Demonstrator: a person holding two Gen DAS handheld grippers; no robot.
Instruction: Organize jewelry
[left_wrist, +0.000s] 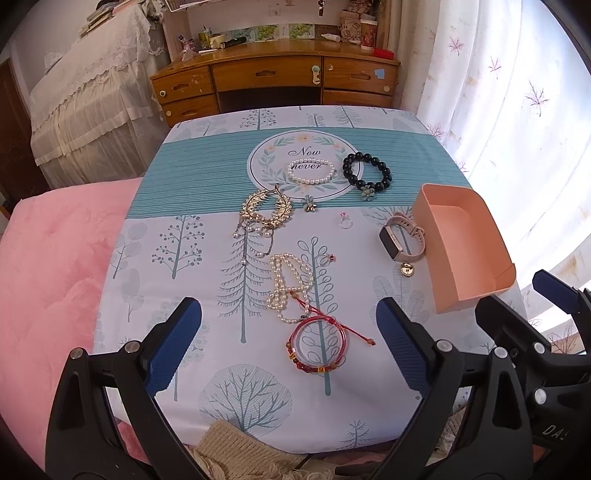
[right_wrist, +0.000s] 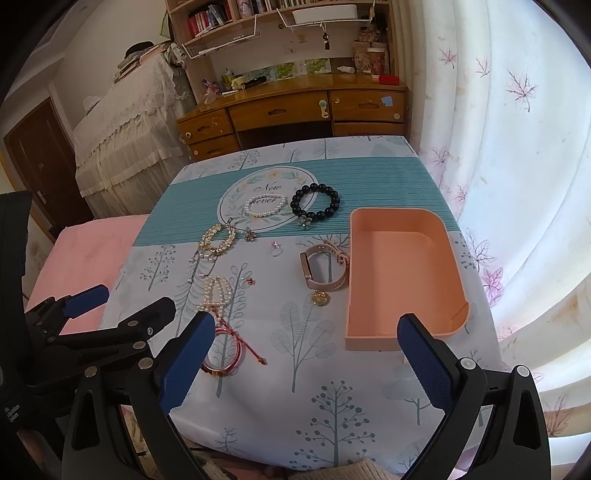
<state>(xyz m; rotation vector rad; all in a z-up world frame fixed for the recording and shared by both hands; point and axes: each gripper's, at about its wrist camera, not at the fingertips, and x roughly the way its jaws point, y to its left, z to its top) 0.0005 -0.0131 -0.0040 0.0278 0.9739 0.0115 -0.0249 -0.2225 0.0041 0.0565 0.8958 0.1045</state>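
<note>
Jewelry lies spread on a tree-print tablecloth (left_wrist: 207, 369). Nearest is a red bangle (left_wrist: 317, 367) (right_wrist: 221, 371), with a pearl necklace (left_wrist: 284, 280) (right_wrist: 214, 291) just beyond. Farther off lie a gold leaf necklace (left_wrist: 255, 206), a pearl bracelet (left_wrist: 310, 181), a black bead bracelet (left_wrist: 386, 171) (right_wrist: 334, 201), a ring (left_wrist: 345, 221) and a pink watch (left_wrist: 400, 240) (right_wrist: 325, 269). An empty peach tray (left_wrist: 461, 236) (right_wrist: 402, 273) sits at the right. My left gripper (left_wrist: 288, 302) hovers open above the bangle. My right gripper (right_wrist: 306, 317) is open beside the tray.
A pink blanket (left_wrist: 48, 277) borders the table on the left. A wooden desk (left_wrist: 266, 74) stands behind and a white curtain (right_wrist: 517, 147) hangs at the right. A knit sleeve (left_wrist: 236, 446) shows at the near edge. Small flower earrings (left_wrist: 308, 205) lie mid-table.
</note>
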